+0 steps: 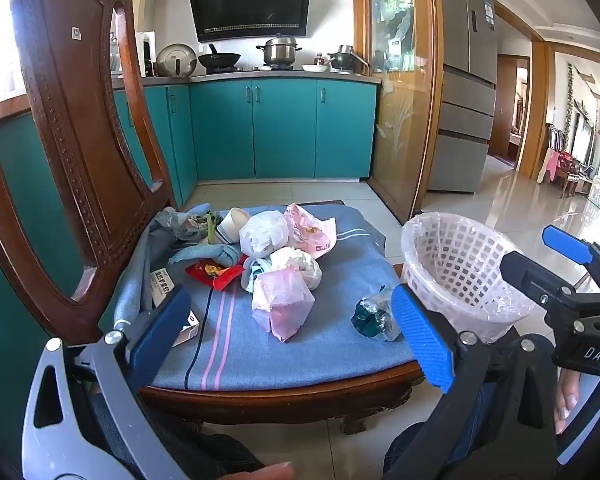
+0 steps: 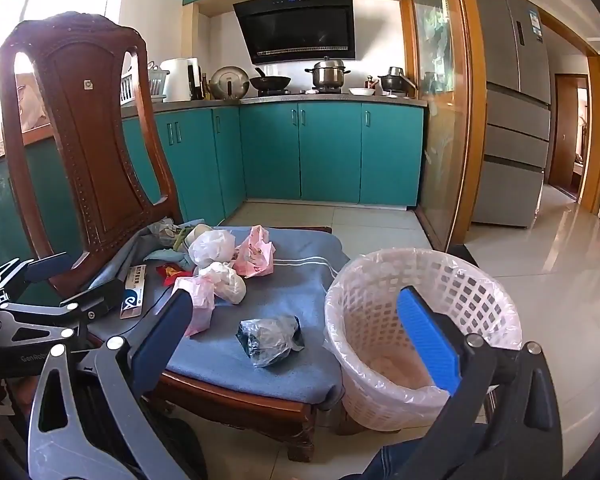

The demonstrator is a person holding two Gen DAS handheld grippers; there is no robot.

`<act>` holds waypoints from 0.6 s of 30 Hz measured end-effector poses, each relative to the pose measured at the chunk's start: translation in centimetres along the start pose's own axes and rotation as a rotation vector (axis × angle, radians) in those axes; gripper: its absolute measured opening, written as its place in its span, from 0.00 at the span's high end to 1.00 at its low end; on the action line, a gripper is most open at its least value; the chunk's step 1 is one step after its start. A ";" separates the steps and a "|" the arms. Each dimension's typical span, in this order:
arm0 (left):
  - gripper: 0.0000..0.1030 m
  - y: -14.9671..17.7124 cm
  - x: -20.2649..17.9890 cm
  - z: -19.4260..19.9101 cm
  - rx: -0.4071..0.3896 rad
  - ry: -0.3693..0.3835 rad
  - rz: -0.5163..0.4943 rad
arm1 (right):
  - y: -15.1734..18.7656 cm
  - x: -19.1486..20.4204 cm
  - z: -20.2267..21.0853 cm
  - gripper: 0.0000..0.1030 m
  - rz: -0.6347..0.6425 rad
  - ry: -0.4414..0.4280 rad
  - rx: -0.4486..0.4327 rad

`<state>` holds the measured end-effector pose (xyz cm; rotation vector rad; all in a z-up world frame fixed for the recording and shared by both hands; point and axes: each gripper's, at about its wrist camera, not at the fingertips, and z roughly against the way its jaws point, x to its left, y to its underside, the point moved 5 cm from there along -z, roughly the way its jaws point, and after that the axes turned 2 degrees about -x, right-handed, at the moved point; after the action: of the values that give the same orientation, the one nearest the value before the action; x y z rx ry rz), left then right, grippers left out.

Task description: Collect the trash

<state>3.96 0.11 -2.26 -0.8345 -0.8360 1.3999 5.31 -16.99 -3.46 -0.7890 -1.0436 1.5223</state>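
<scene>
On the blue striped cushion (image 1: 300, 340) of the carved wooden chair (image 1: 72, 120), the trash lies in a loose heap: at left a flat printed cardboard box (image 2: 134, 290), then a red snack wrapper (image 1: 214, 274), white crumpled plastic bags (image 1: 262, 234), pink plastic bags (image 1: 284, 304), and nearest the front edge a dark green crinkled plastic wad (image 2: 270, 338) lying apart from the heap. All of it looks light, soft and slippery, best pinched at a bunched fold. The left gripper (image 1: 296, 336) and right gripper (image 2: 300, 340) both hang spread wide, holding nothing. The white lattice basket with a clear liner (image 2: 420, 320) stands on the floor just right of the chair; only the right wrist view shows its bare bottom.
</scene>
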 end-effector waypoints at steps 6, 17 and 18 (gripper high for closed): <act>0.03 -0.2 -0.1 -0.1 0.000 0.001 -0.001 | -0.2 0.2 0.3 0.03 0.003 -0.003 -0.005; 0.03 -0.1 -0.1 0.0 -0.002 -0.001 0.000 | -0.2 0.5 0.3 0.03 0.016 -0.004 -0.002; 0.03 0.2 -0.2 0.3 -0.002 0.001 0.000 | -0.2 0.5 0.3 0.03 0.015 -0.005 -0.002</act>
<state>3.59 -0.11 -2.32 -0.8369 -0.8372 1.3985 5.06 -16.55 -3.12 -0.7963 -1.0456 1.5367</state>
